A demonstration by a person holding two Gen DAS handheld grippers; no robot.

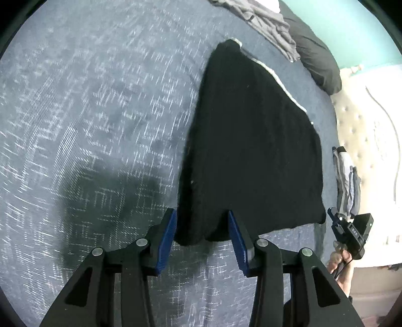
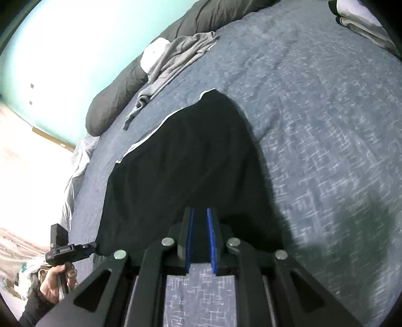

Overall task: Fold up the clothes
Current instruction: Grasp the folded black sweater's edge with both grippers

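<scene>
**Black garment lying flat on the bed, both grippers at its near edge**

Your left gripper (image 1: 202, 223) is standing partly open, blue pads apart, with the near corner of the black garment (image 1: 253, 151) sitting between them. The pads are not pressing on the cloth; a gap is showing on each side. Your right gripper (image 2: 200, 221) is nearly closed, only a narrow slot showing between its blue pads. The black cloth is filling that slot, but you cannot tell from the right wrist view whether the pads are pinching it or just hovering over it.

The garment (image 2: 186, 161) is lying spread out as a long, flat, roughly tapering shape, wide at your end and narrowing away from you. It is plain black, with a thin white trim running along one long edge. Its surface is looking smooth, few wrinkles showing.

It is resting on the blue-grey bedspread (image 1: 100, 125), which is showing a pale woven pattern. Further off, a crumpled grey garment (image 2: 176, 55) is lying near a dark pillow (image 2: 110, 100). Folded clothes (image 2: 361, 20) are sitting at the far corner of the bed.
</scene>
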